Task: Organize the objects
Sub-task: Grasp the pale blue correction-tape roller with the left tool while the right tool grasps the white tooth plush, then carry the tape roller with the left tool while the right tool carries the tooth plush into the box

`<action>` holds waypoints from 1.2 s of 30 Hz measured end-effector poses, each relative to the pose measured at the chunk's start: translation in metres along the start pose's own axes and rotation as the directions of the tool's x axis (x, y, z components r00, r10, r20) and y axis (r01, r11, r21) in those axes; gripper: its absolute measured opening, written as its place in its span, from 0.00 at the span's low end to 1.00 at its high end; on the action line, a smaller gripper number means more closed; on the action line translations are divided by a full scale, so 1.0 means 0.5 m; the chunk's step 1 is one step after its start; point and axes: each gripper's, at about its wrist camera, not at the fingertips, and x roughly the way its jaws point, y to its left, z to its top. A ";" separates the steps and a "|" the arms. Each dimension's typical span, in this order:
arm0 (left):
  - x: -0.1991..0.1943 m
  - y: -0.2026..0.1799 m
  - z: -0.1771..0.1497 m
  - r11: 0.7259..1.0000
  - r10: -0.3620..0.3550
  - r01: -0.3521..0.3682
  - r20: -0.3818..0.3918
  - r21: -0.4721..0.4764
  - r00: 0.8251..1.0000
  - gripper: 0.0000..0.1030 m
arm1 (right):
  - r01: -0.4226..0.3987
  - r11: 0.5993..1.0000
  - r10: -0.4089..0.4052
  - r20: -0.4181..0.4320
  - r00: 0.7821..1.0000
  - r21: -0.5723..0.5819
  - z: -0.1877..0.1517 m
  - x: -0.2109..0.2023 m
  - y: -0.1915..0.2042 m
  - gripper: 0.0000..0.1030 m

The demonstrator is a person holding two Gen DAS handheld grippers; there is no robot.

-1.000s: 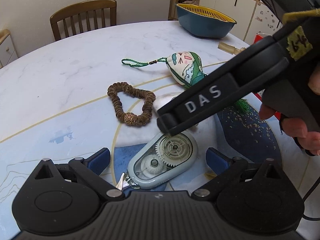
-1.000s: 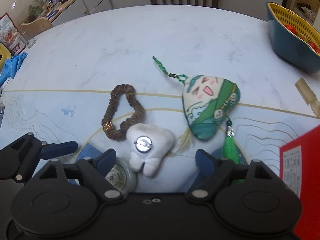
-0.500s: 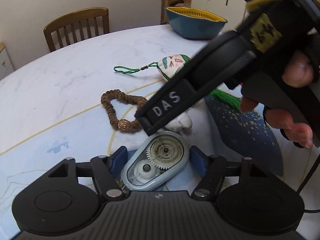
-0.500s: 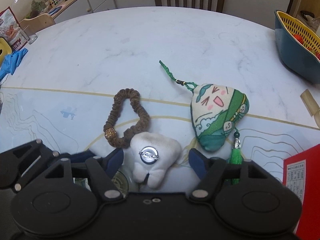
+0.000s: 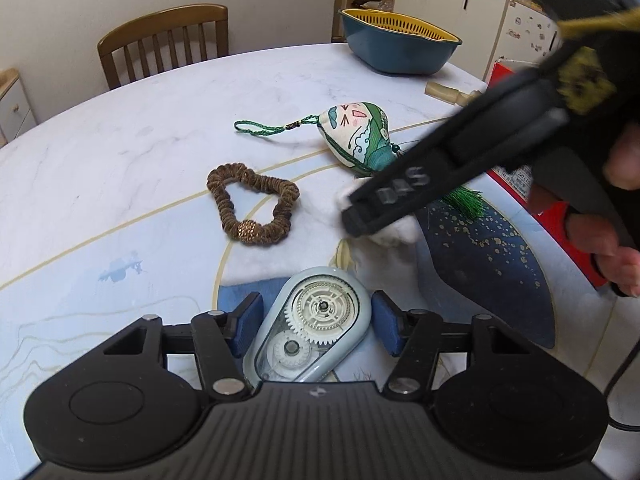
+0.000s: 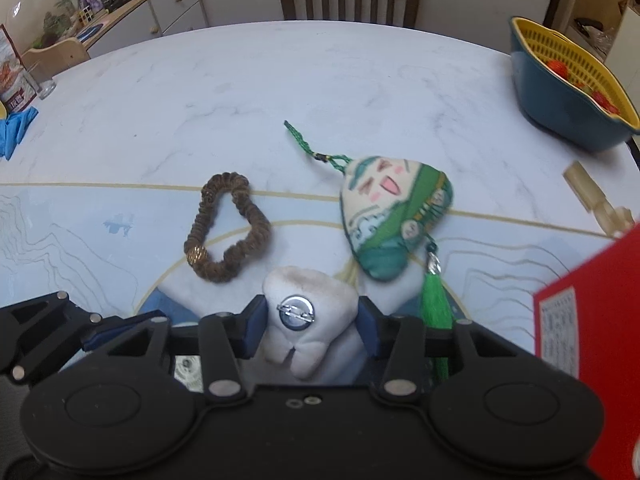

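Observation:
My left gripper (image 5: 316, 326) is shut on a pale blue correction tape dispenser (image 5: 312, 330) with white gears showing. My right gripper (image 6: 310, 324) is shut on a white tooth-shaped plush (image 6: 308, 316) with a metal pin on its back; the plush peeks out under the right gripper in the left wrist view (image 5: 394, 232). A brown scrunchie (image 5: 252, 208) (image 6: 226, 228) and a green-and-cream plush charm with a tassel (image 5: 356, 136) (image 6: 394, 216) lie on the table just beyond both grippers.
A blue basket with a yellow strainer (image 5: 396, 46) (image 6: 568, 108) stands at the far right. A red box (image 6: 592, 328) lies at the right edge, a beige peg (image 6: 596, 200) beyond it. A wooden chair (image 5: 164, 46) is behind the table (image 6: 280, 72).
Both grippers have closed from open: the left onto the tape dispenser, the right onto the tooth plush. The right gripper has moved forward, away from the left one.

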 end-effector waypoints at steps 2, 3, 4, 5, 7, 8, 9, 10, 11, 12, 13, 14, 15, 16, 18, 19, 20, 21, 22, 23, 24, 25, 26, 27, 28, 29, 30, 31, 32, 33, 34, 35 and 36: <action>-0.005 0.001 -0.004 1.000 0.006 -0.006 -0.003 -0.012 1.000 0.55 | -0.005 1.000 0.005 0.000 1.000 0.007 -0.014 -0.014 -0.006 0.45; -0.008 0.000 -0.006 1.000 0.008 -0.008 -0.006 -0.017 1.000 0.54 | -0.007 1.000 0.007 -0.002 1.000 0.011 -0.020 -0.020 -0.008 0.45; -0.012 0.000 -0.010 1.000 0.011 -0.011 -0.009 -0.020 1.000 0.54 | -0.009 1.000 0.009 -0.002 1.000 0.013 -0.027 -0.028 -0.009 0.45; -0.015 -0.001 -0.012 1.000 0.016 -0.016 -0.013 -0.022 1.000 0.54 | -0.011 1.000 0.011 -0.001 1.000 0.013 -0.034 -0.037 -0.010 0.45; -0.021 -0.004 -0.018 0.999 0.035 -0.035 -0.019 -0.030 0.999 0.54 | -0.014 1.000 0.014 0.001 1.000 0.012 -0.048 -0.055 -0.011 0.45; -0.023 -0.003 -0.019 0.998 0.046 -0.047 -0.026 -0.039 0.999 0.54 | -0.014 1.000 0.014 0.000 1.000 0.014 -0.055 -0.063 -0.012 0.45; -0.026 -0.004 -0.023 0.997 0.053 -0.055 -0.032 -0.049 0.998 0.54 | -0.014 1.000 0.014 -0.001 1.000 0.018 -0.061 -0.071 -0.014 0.45; -0.030 -0.004 -0.027 0.997 0.055 -0.057 -0.036 -0.058 0.998 0.54 | -0.015 1.000 0.015 -0.001 1.000 0.022 -0.068 -0.080 -0.015 0.45; -0.034 -0.004 -0.030 0.996 0.055 -0.058 -0.040 -0.070 0.998 0.54 | -0.014 1.000 0.014 -0.001 1.000 0.022 -0.075 -0.089 -0.016 0.45; -0.037 -0.002 -0.033 0.995 0.053 -0.056 -0.045 -0.084 0.998 0.54 | -0.011 1.000 0.011 -0.001 1.000 0.022 -0.082 -0.098 -0.016 0.45; -0.039 0.000 -0.037 0.994 0.051 -0.055 -0.047 -0.096 0.998 0.54 | -0.009 1.000 0.009 0.001 1.000 0.022 -0.088 -0.105 -0.017 0.45; -0.043 0.001 -0.039 0.993 0.052 -0.056 -0.049 -0.104 0.997 0.54 | -0.010 1.000 0.010 0.004 1.000 0.024 -0.094 -0.113 -0.019 0.45; -0.047 0.000 -0.042 0.992 0.055 -0.060 -0.048 -0.109 0.997 0.53 | -0.012 1.000 0.012 0.007 1.000 0.027 -0.098 -0.122 -0.021 0.45; -0.053 -0.002 -0.046 0.992 0.060 -0.065 -0.046 -0.111 0.997 0.53 | -0.014 1.000 0.014 0.011 1.000 0.028 -0.105 -0.132 -0.022 0.45; -0.061 -0.006 -0.049 0.990 0.071 -0.076 -0.046 -0.118 0.996 0.53 | -0.012 0.999 0.012 0.016 1.000 0.029 -0.117 -0.150 -0.025 0.45; -0.065 -0.008 -0.050 0.989 0.075 -0.080 -0.047 -0.125 0.996 0.53 | -0.013 0.999 0.012 0.016 1.000 0.030 -0.124 -0.158 -0.026 0.45; -0.070 -0.009 -0.051 0.988 0.076 -0.082 -0.047 -0.135 0.996 0.53 | -0.015 0.999 0.014 0.016 1.000 0.031 -0.131 -0.165 -0.027 0.45; -0.076 -0.011 -0.052 0.986 0.075 -0.081 -0.046 -0.145 0.996 0.53 | -0.016 0.999 0.016 0.018 1.000 0.031 -0.138 -0.173 -0.029 0.45; -0.083 -0.012 -0.052 0.985 0.075 -0.080 -0.043 -0.152 0.996 0.53 | -0.018 0.999 0.017 0.022 1.000 0.030 -0.144 -0.181 -0.030 0.45; -0.089 -0.014 -0.052 0.984 0.076 -0.082 -0.042 -0.157 0.996 0.53 | -0.020 0.999 0.020 0.028 0.999 0.029 -0.150 -0.190 -0.033 0.45; -0.095 -0.017 -0.053 0.983 0.077 -0.083 -0.041 -0.162 0.996 0.53 | -0.024 0.999 0.023 0.034 0.999 0.031 -0.156 -0.199 -0.036 0.45; -0.101 -0.019 -0.053 0.982 0.077 -0.082 -0.040 -0.167 0.996 0.53 | -0.027 0.999 0.026 0.039 0.999 0.034 -0.161 -0.207 -0.040 0.45; -0.107 -0.022 -0.053 0.982 0.075 -0.081 -0.039 -0.172 0.996 0.53 | -0.032 0.999 0.031 0.043 0.999 0.037 -0.166 -0.216 -0.045 0.45; -0.113 -0.025 -0.053 0.981 0.074 -0.080 -0.037 -0.175 0.997 0.53 | -0.037 0.999 0.035 0.047 0.998 0.038 -0.170 -0.224 -0.049 0.45; -0.120 -0.029 -0.053 0.981 0.074 -0.079 -0.033 -0.176 0.997 0.53 | -0.038 0.999 0.037 0.052 0.998 0.036 -0.175 -0.232 -0.052 0.45; -0.126 -0.032 -0.053 0.981 0.075 -0.079 -0.031 -0.177 0.997 0.53 | -0.040 0.999 0.038 0.056 0.998 0.035 -0.179 -0.240 -0.056 0.45; -0.131 -0.035 -0.054 0.980 0.076 -0.080 -0.030 -0.179 0.997 0.53 | -0.043 0.998 0.040 0.060 0.997 0.035 -0.183 -0.248 -0.059 0.45; -0.137 -0.038 -0.054 0.980 0.077 -0.082 -0.031 -0.184 0.997 0.53 | -0.045 0.998 0.043 0.065 0.997 0.036 -0.187 -0.256 -0.064 0.45; -0.143 -0.040 -0.055 0.979 0.078 -0.082 -0.032 -0.187 0.996 0.53 | -0.048 0.998 0.045 0.071 0.996 0.037 -0.191 -0.264 -0.068 0.45; -0.149 -0.043 -0.055 0.978 0.079 -0.084 -0.033 -0.190 0.996 0.52 | -0.051 0.998 0.048 0.077 0.996 0.036 -0.194 -0.273 -0.072 0.45; -0.155 -0.046 -0.053 0.978 0.081 -0.085 -0.032 -0.192 0.996 0.52 | -0.052 0.998 0.049 0.083 0.995 0.034 -0.197 -0.281 -0.077 0.45; -0.161 -0.049 -0.052 0.977 0.082 -0.087 -0.033 -0.193 0.996 0.52 | -0.054 0.998 0.050 0.090 0.995 0.032 -0.200 -0.289 -0.081 0.45; -0.168 -0.052 -0.049 0.977 0.083 -0.087 -0.032 -0.193 0.996 0.52 | -0.056 0.998 0.053 0.097 0.994 0.030 -0.202 -0.298 -0.086 0.45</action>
